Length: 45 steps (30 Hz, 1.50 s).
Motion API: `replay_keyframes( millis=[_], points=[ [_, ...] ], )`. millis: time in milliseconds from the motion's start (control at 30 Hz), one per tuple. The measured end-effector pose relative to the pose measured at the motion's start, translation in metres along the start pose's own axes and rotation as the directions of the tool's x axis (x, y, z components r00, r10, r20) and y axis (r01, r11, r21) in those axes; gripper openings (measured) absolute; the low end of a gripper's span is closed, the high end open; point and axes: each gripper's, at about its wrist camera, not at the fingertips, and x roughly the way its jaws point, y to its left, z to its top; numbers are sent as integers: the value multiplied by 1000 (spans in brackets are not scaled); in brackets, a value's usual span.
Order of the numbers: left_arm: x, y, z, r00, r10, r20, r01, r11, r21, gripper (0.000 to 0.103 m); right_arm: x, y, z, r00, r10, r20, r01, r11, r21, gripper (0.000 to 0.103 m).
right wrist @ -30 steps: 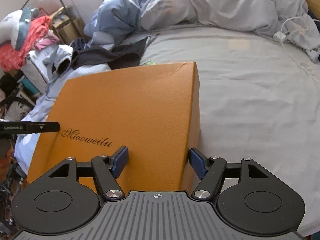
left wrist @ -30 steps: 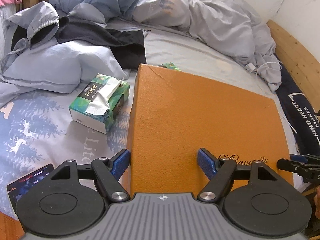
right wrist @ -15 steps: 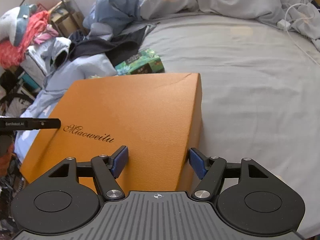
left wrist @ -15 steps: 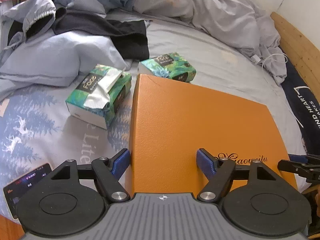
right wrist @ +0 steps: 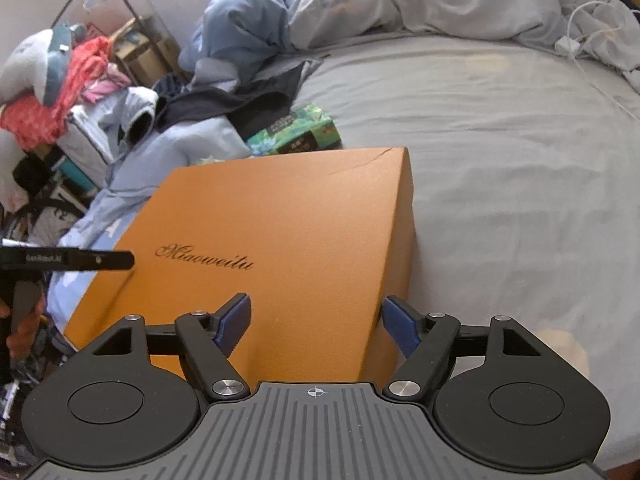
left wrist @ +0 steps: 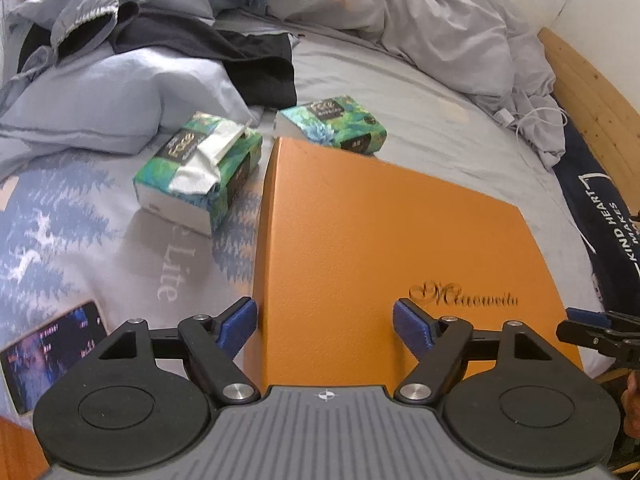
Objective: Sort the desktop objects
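On the bed (left wrist: 440, 128), left to right: phone (left wrist: 52, 352) near left; opened tissue pack (left wrist: 200, 172); sealed tissue pack (left wrist: 332, 124) beyond the orange box (left wrist: 384, 248); my left tongs (left wrist: 325, 322) spread wide astride its near-left corner, my right tongs (right wrist: 316, 320) likewise at its near-right corner, neither visibly clamping.

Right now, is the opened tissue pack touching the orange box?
Apart. The left wrist view shows a strip of bedsheet between the opened tissue pack and the orange box's left edge.
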Motion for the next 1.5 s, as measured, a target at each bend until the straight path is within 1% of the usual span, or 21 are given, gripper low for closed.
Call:
replay_keyframes(
  millis=[100,200,367,400,467,600,633,900,1067,1333,1500],
  points=[
    [-5,3,-12,1000,9,9,-9,1000,-8,85,-1,1,-10,1000,-1,23,1,1000,11,79],
    [-7,7,-20,1000,-9,30,10,1000,-29,86,2,-1,-17,999,3,41,-4,999,31,80],
    [-2,10,-17,999,-20,46,22,999,-46,86,8,-4,-15,997,4,75,-7,999,46,81],
    [0,9,-15,999,-25,48,27,999,-42,84,9,-3,-14,997,0,74,-2,999,35,81],
    [1,6,-15,998,-23,54,24,999,-29,85,10,-1,-12,997,-9,72,8,1000,12,81],
    [0,3,-18,998,-19,64,20,1000,-16,84,12,3,-13,997,-24,73,26,999,-26,80],
    [0,4,-18,998,-16,67,17,1000,-15,78,12,4,-14,997,-25,76,27,999,-24,79],
    [-9,0,-21,995,-18,99,18,1000,-1,79,5,11,-18,993,-37,116,40,999,-22,79],
    [-20,-3,-20,989,-34,144,33,999,6,79,-3,16,-17,986,-34,161,41,998,-38,79],
    [-31,-10,-23,977,-22,210,16,999,29,79,-16,25,-16,972,-29,235,46,997,-67,79],
    [-41,-14,-29,967,-19,254,7,999,45,78,-28,32,-19,962,-33,270,58,995,-85,79]
  ],
)
